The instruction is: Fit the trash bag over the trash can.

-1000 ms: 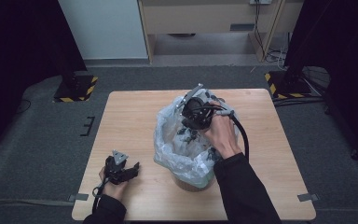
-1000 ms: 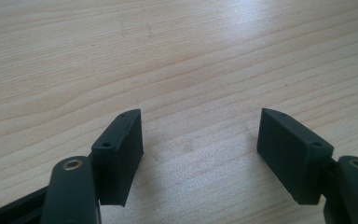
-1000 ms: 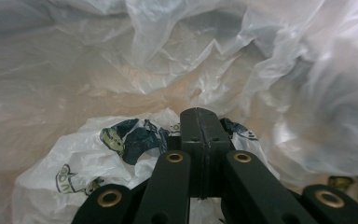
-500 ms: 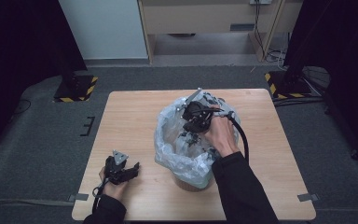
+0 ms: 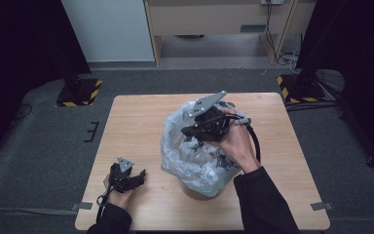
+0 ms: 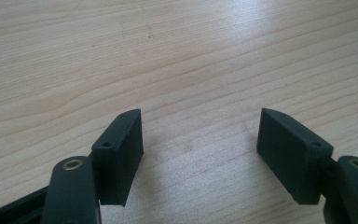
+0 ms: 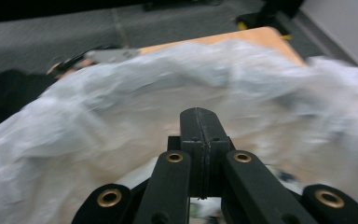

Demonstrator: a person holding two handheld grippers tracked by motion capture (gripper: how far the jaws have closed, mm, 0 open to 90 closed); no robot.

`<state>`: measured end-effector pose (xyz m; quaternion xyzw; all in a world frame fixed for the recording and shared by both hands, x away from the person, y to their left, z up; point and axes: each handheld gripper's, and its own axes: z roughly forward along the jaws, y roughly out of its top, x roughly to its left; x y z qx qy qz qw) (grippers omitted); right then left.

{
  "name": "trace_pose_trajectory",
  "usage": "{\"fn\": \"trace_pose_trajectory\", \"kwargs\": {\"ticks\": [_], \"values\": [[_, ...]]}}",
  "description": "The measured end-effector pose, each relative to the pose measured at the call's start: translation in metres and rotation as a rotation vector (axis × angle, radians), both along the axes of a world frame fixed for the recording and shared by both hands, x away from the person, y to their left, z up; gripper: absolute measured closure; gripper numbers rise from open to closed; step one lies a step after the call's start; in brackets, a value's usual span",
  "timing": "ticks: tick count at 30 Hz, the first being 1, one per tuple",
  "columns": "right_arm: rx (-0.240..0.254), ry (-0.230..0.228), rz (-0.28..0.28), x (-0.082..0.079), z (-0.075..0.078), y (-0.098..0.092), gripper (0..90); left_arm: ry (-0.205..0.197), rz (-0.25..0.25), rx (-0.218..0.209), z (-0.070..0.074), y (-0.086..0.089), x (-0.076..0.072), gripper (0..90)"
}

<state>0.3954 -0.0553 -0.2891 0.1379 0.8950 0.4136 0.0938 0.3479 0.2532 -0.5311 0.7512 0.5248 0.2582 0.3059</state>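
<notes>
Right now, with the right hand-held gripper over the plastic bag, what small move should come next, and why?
Probably open the right hand-held gripper before lowering it to the bag's rim: its jaws are pressed together, with nothing visibly between them, above the clear plastic bag. The left hand-held gripper sits open over bare table.

- A square, light wooden table [image 5: 136, 122] stands on grey carpet.
- 1 round container [image 5: 202, 191], lined with a crinkled clear plastic bag [image 5: 185, 151], stands just right of centre.

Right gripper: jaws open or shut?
Shut. In the right gripper view, the right gripper has its two jaws pressed flat together over the clear plastic bag; whether any film is pinched between them cannot be told.
</notes>
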Motion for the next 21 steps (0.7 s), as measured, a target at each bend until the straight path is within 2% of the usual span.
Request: {"fn": "trace_pose_trajectory", "kwargs": {"ticks": [4,6,8,11,12,13,14,17,21], "values": [[-0.026,0.024,0.083,-0.006,-0.013,0.01,90.0,-0.001,0.0,0.002,0.0,0.0,0.0,30.8],[-0.04,0.044,0.107,-0.005,-0.019,0.015,90.0,0.0,0.0,0.0,0.0,0.0,0.0,30.7],[-0.09,0.074,0.125,-0.004,-0.028,0.021,90.0,0.0,-0.001,-0.001,0.0,0.0,0.0,30.7],[-0.196,0.082,0.131,-0.004,-0.038,0.027,90.0,0.0,-0.002,-0.001,0.0,0.0,0.0,30.7],[-0.22,0.09,0.135,-0.004,-0.04,0.028,90.0,0.0,-0.002,-0.001,0.0,0.0,0.0,30.7],[-0.223,0.086,0.14,-0.004,-0.04,0.028,90.0,-0.001,-0.002,0.0,0.0,0.0,0.0,30.7],[-0.205,0.075,0.14,-0.005,-0.038,0.027,90.0,0.0,-0.002,0.0,0.0,0.0,0.0,30.7],[-0.097,0.033,0.119,-0.007,-0.025,0.019,90.0,0.0,-0.002,0.0,0.0,0.0,0.0,30.7],[-0.008,-0.026,0.088,-0.012,-0.004,0.006,90.0,0.0,-0.002,-0.001,0.0,0.0,0.0,30.7]]}}
